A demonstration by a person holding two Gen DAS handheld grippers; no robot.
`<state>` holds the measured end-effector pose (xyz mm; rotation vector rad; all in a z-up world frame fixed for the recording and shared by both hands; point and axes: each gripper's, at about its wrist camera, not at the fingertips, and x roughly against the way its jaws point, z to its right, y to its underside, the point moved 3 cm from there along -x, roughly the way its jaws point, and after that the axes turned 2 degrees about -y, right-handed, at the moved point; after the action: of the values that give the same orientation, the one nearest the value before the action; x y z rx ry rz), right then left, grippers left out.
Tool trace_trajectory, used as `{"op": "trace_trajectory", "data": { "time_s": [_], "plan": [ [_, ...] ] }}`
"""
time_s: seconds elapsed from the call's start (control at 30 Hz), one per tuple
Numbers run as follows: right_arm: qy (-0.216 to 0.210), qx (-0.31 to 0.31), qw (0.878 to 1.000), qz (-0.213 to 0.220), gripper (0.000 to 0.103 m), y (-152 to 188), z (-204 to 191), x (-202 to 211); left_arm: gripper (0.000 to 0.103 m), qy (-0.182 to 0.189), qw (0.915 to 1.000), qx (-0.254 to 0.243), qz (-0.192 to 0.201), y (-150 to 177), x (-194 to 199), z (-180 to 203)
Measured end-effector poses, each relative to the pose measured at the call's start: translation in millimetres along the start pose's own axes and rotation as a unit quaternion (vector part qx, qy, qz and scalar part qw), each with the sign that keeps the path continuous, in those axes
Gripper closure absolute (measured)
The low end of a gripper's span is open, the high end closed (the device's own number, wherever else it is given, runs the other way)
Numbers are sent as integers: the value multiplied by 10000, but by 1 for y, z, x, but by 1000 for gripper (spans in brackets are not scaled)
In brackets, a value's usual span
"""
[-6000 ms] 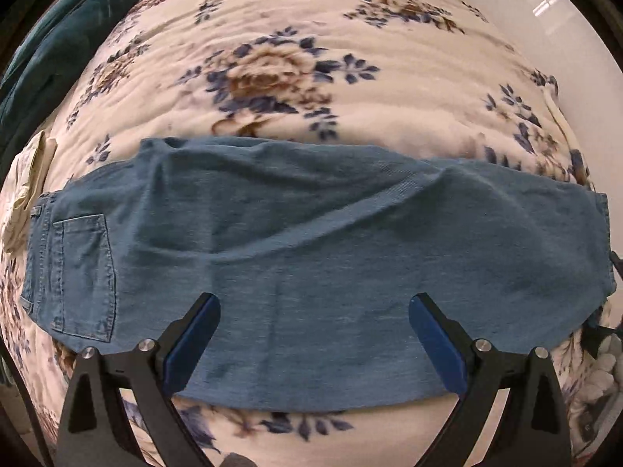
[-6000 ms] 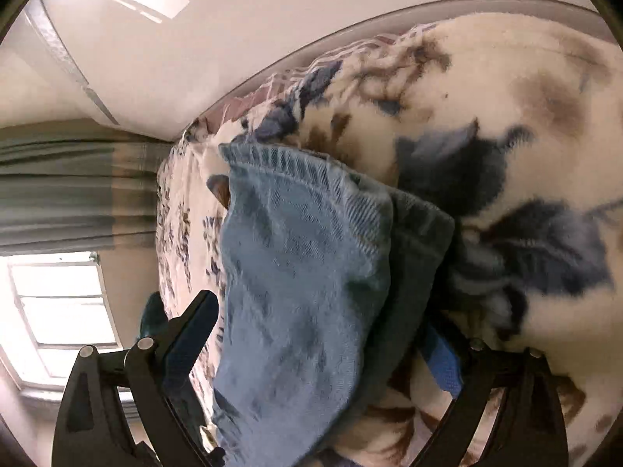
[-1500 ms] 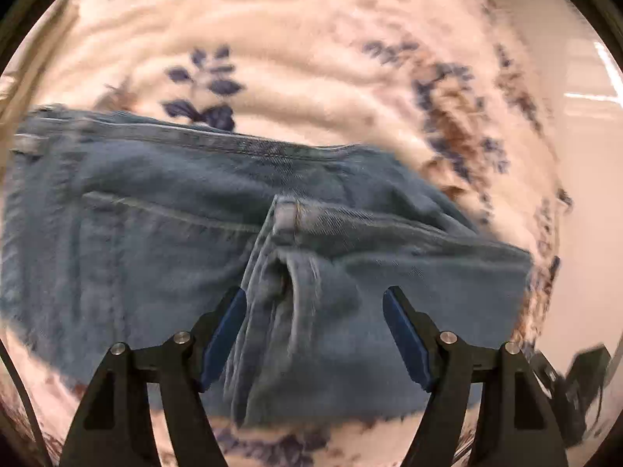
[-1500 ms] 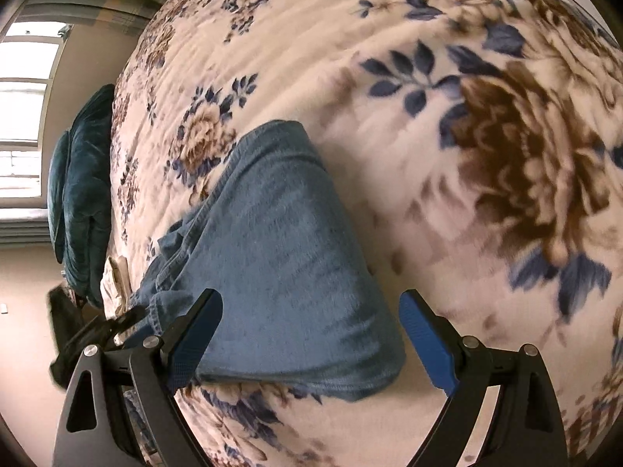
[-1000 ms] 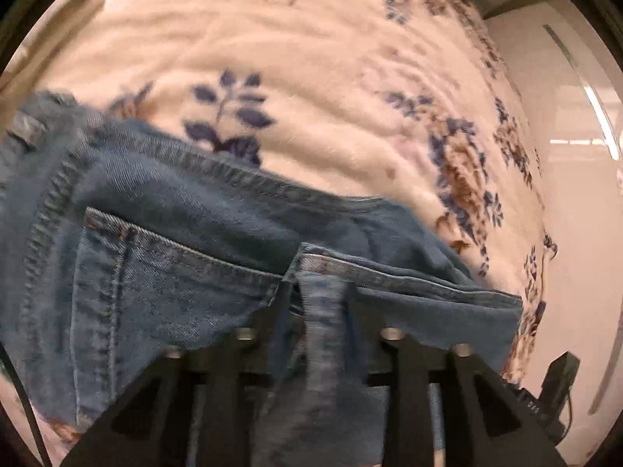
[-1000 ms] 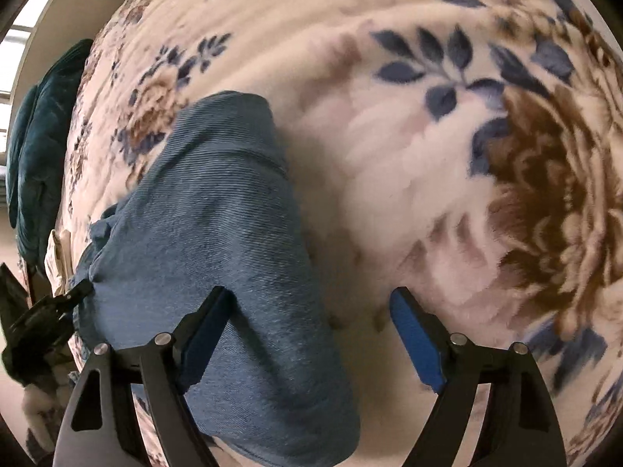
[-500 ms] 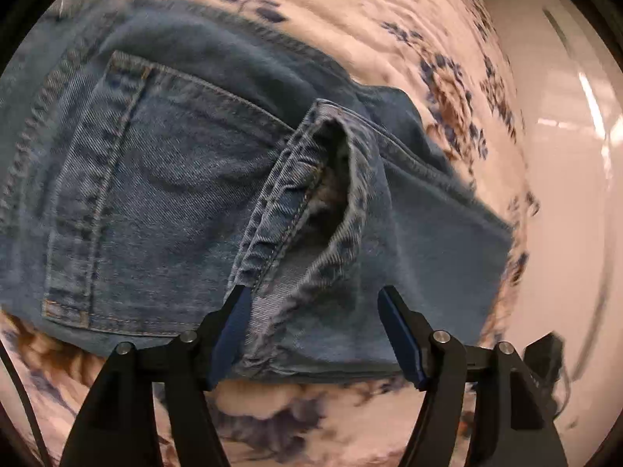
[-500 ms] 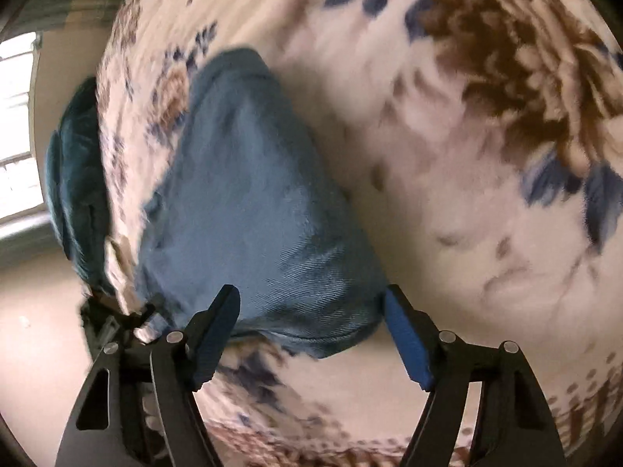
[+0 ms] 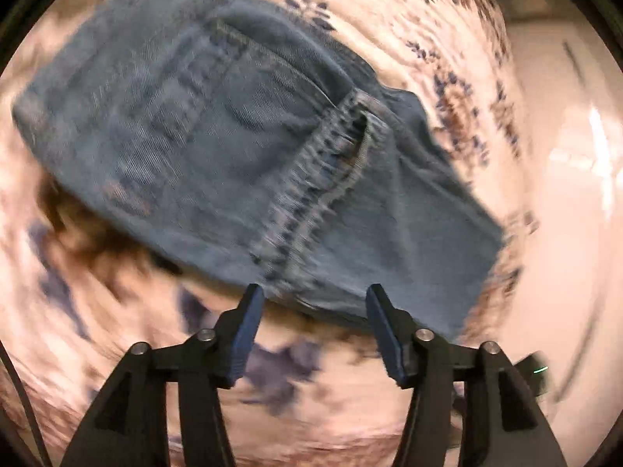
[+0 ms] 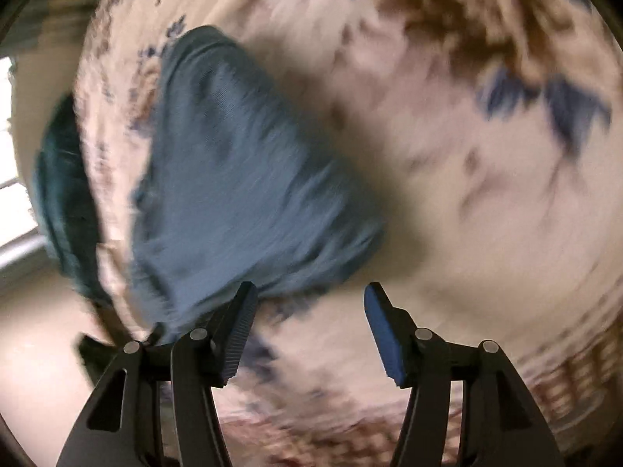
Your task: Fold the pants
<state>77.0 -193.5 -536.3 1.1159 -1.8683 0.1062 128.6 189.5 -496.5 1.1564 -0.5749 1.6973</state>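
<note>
Below me the floral bed (image 9: 117, 350) carries folded pants (image 9: 233, 148); a teal pillow (image 10: 62, 194) lies beyond them

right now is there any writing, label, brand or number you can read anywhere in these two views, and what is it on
None: no readable text in either view.
The jeans show only seams and stitching, blurred by motion, with no tag or patch in sight.
The floral blanket carries a flower print only.
The left gripper and right gripper bear no markings.
A small green light at the lower right of the left view is a glow, not a sign.
</note>
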Motion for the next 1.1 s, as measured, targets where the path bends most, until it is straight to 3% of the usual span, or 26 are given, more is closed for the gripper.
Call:
{"op": "trace_trajectory", "data": {
  "time_s": [0.07,0.17,0.27,0.3,0.33,0.4,0.5,0.6,0.67,0.7,0.73,0.83,0.9,0.93,1.03,1.07,1.1],
  "plan": [
    [-439,-218,9988,-81,43,4,1,-14,48,301,9984,411,-245,3,-15,1],
    [-866,-609,9944,-48,44,-4,0,-30,48,945,9869,1190,-533,0,-38,4],
    [-909,-984,9909,115,44,-13,4,-37,48,646,9886,1271,-473,-6,-54,8],
    [-690,-1150,9908,172,54,-16,10,-38,52,504,9898,1249,-455,-6,-57,8],
    [-601,-1278,9897,217,77,-17,11,-41,60,415,9907,1231,-415,-5,-58,8],
    [-546,-1676,9838,315,87,-14,28,-40,80,189,9935,1077,-305,-2,-57,9],
    [-785,-1608,9826,490,94,-8,30,-36,86,156,9956,902,-202,5,-54,3],
    [-664,-1071,9907,516,94,-7,23,-39,86,-25,9966,798,-198,6,-61,-3],
    [-501,-833,9949,251,91,-14,28,-42,83,-127,9969,695,-345,5,-66,-1],
    [-554,-823,9949,182,85,-16,29,-36,81,-88,9967,715,-377,3,-64,1],
    [-609,-798,9948,145,77,-18,27,-33,72,-44,9964,763,-372,2,-61,2],
    [-632,-669,9951,366,58,-19,25,-10,53,-39,9969,735,-271,2,-47,1],
    [-648,-776,9938,456,59,-20,32,-6,45,-244,9978,609,-130,3,-37,-1],
    [-648,-841,9930,521,71,-20,34,-4,44,-378,9979,533,-20,4,-32,-3],
    [-368,-893,9944,436,75,-16,39,-4,44,-806,9960,286,254,5,-13,-13],
    [-5,-586,9972,474,73,-14,29,0,44,-1028,9939,205,352,4,-6,-19],
    [509,-146,9971,538,58,-13,14,2,44,-1247,9908,153,494,3,1,-24]
  ]
}}
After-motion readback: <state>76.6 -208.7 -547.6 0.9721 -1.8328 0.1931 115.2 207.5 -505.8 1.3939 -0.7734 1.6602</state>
